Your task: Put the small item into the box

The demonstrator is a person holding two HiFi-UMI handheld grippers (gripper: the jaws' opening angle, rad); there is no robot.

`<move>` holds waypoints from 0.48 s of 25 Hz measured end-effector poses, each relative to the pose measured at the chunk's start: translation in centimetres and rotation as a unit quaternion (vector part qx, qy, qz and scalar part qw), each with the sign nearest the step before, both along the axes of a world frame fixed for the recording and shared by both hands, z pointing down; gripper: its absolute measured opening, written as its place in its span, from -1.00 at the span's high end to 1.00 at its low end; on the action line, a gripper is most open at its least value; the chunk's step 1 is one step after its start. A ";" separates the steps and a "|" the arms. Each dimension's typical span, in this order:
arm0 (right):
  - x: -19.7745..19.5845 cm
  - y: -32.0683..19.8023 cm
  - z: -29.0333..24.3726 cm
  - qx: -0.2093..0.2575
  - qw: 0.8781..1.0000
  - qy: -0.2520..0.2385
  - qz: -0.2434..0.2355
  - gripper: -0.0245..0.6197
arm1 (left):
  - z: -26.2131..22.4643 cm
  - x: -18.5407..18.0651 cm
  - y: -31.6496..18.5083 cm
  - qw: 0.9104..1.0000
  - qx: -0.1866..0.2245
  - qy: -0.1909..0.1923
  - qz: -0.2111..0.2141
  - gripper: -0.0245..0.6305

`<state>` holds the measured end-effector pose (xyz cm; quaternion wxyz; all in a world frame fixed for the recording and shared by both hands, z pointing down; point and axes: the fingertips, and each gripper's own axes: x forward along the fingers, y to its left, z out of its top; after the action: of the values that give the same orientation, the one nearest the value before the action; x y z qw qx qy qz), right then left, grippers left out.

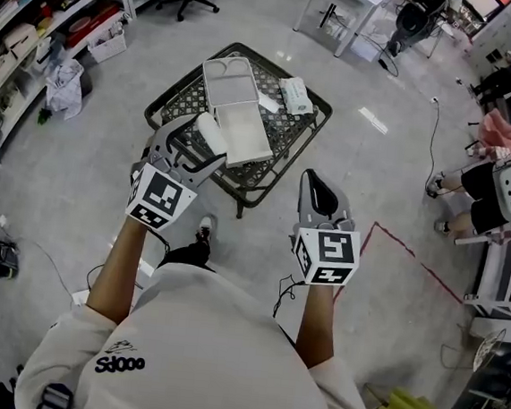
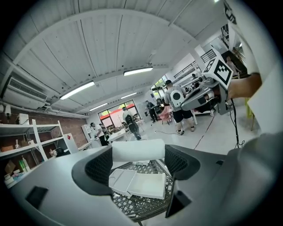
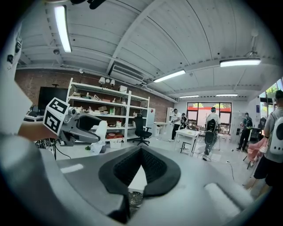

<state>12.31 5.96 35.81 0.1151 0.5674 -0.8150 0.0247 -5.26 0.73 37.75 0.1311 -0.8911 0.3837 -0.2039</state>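
"While the left gripper (image 1: 206, 142) clamps the small item (image 1: 212, 135), where does the box (image 1: 245, 128) lie?"
"Open on the table (image 1: 295, 136), just right and far of it. The item's long axis spans jaw to jaw."
"And the right gripper (image 1: 321, 191)?"
"Jaws pressed together, holding nothing, nearer the person; the left looks closer to the box."

Both your bare forearms reach forward from the white sleeves, elbows bent. Your left forearm (image 1: 122, 267) carries the left gripper (image 1: 196, 145) a little further ahead than the other, angled inward to your right. Its jaws are spread and clamped across the ends of a small white item (image 1: 211, 135), held crosswise between the pads. Your right forearm (image 1: 316, 324) holds the right gripper (image 1: 312, 179) pointing straight ahead, its jaws pressed together at the tips.
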 end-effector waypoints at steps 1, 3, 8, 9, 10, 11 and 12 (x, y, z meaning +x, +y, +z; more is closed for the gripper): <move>0.0 -1.0 0.2 -0.003 1.000 -0.001 0.002 0.89 | 0.1 0.0 -1.0 1.000 -0.002 0.000 0.001 -0.20; 0.1 -3.1 0.5 -0.009 1.000 -0.003 0.006 0.89 | 0.4 -0.1 -3.2 1.000 -0.007 -0.001 0.002 -0.20; -0.6 -7.7 1.4 -0.029 1.000 -0.007 0.009 0.89 | 1.3 -0.5 -7.9 1.000 -0.023 -0.004 0.010 -0.20; -0.8 -8.5 1.5 -0.032 0.999 -0.007 0.009 0.89 | 1.6 -0.6 -8.7 1.000 -0.026 -0.003 0.011 -0.20; -1.0 -9.3 1.7 -0.035 0.999 -0.006 0.010 0.89 | 1.8 -0.6 -9.6 0.999 -0.029 -0.003 0.013 -0.20; -1.0 -10.1 1.9 -0.038 0.999 -0.005 0.011 0.89 | 2.1 -0.7 -10.5 0.999 -0.032 -0.003 0.014 -0.20; -1.1 -10.9 2.1 -0.040 0.999 -0.004 0.013 0.89 | 2.3 -0.7 -11.3 0.999 -0.035 -0.002 0.016 -0.20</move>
<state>11.22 -4.93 37.91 0.1340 0.5724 -0.8066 0.0616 -5.95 -10.57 40.10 0.1040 -0.9006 0.3618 -0.2171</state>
